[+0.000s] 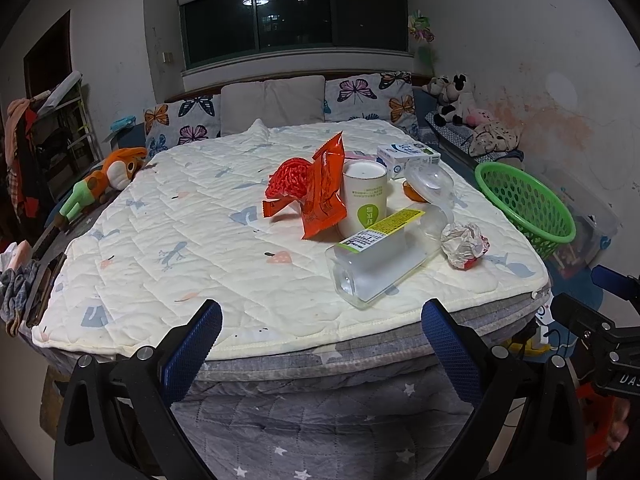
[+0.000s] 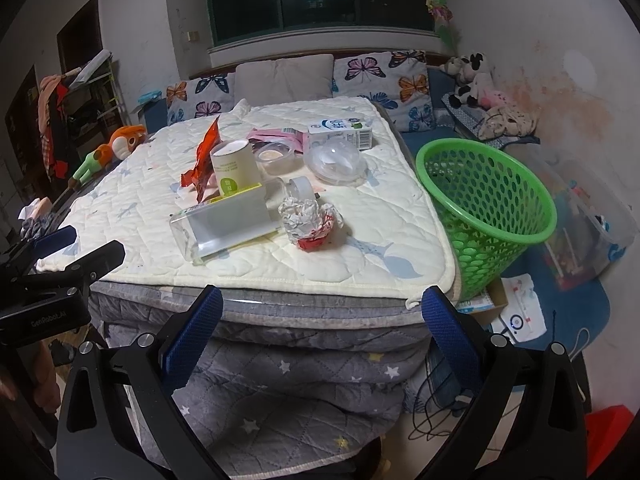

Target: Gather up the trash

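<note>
Trash lies on the cream quilted pad (image 1: 180, 220) of the bed: a clear plastic bottle (image 1: 384, 256) on its side, a crumpled paper ball (image 1: 464, 244), an orange wrapper (image 1: 324, 192), a red net (image 1: 288, 178), a paper cup (image 1: 364, 196), a clear lid (image 1: 432, 184) and a white carton (image 1: 408, 158). A green basket (image 2: 484, 208) stands at the bed's right edge. My left gripper (image 1: 320, 320) and right gripper (image 2: 320, 308) are open and empty, short of the bed's near edge. The bottle (image 2: 224, 224) and paper ball (image 2: 308, 220) lie nearest.
Butterfly pillows (image 1: 360, 96) and a grey cushion (image 1: 272, 100) line the headboard. An orange plush toy (image 1: 108, 180) lies left of the bed, plush animals (image 1: 452, 100) at the far right. A clear storage box (image 2: 588, 232) and cables (image 2: 436, 412) are on the floor at right.
</note>
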